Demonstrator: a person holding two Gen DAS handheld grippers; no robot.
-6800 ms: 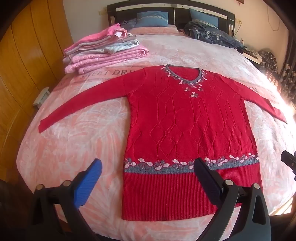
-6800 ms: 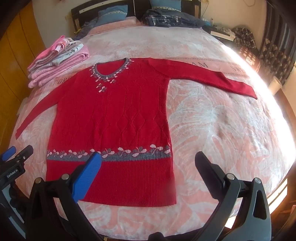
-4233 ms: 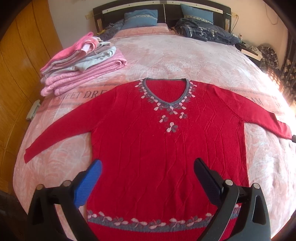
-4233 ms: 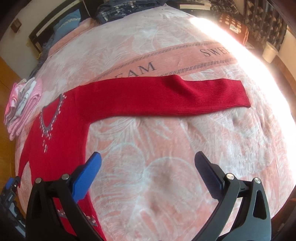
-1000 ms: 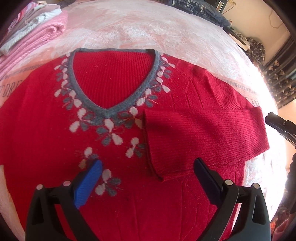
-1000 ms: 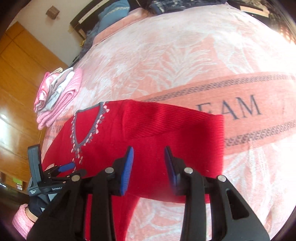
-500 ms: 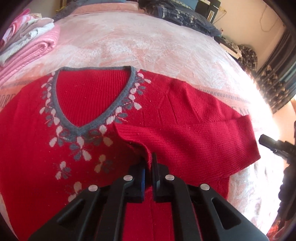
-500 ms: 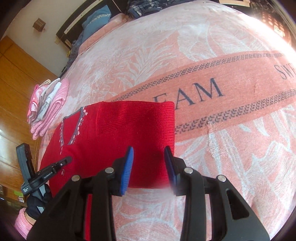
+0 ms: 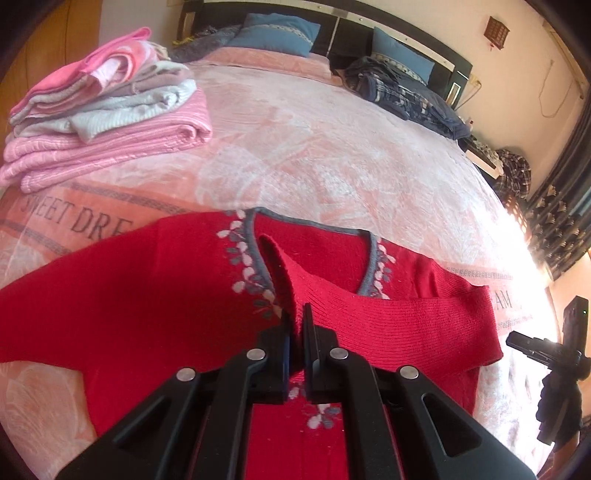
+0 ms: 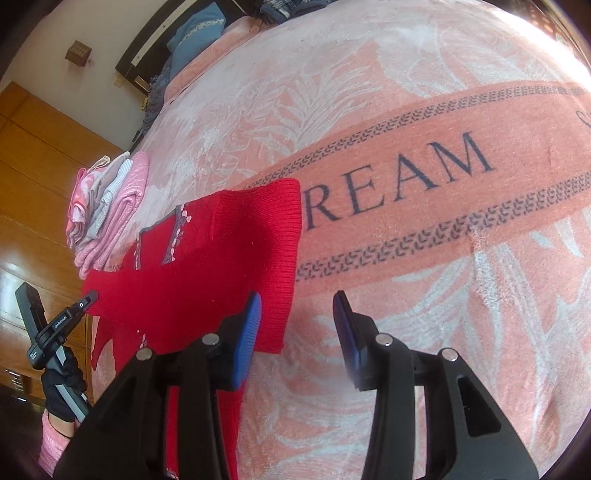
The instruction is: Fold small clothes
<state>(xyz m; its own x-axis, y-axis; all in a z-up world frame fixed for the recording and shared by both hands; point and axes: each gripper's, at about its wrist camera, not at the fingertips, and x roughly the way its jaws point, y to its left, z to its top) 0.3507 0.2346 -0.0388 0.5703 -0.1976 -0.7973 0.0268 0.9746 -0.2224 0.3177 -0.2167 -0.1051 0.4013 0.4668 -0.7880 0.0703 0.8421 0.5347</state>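
Observation:
A red knit sweater (image 9: 122,317) with a grey floral V-neck lies face up on the bed. Its right sleeve (image 9: 406,325) is folded across the chest. My left gripper (image 9: 297,325) is shut on that sleeve's cuff and holds it raised over the neckline. In the right wrist view, the sleeve's folded edge (image 10: 273,258) sits at the sweater's right side. My right gripper (image 10: 297,325) hovers open just beside that fold, its left blue pad (image 10: 249,328) over the red knit and its other pad over the blanket. Nothing is between its pads.
A stack of folded pink and grey clothes (image 9: 103,110) sits at the bed's far left. Blue pillows (image 9: 273,33) and dark plaid clothes (image 9: 402,96) lie at the headboard. The pink blanket (image 10: 443,258) spreads to the right. A gloved hand (image 10: 61,384) holds the left gripper's handle.
My left gripper, shut on the cuff, has lifted it up toward the neckline. My right gripper has opened wider and come down closer to the fold's edge.

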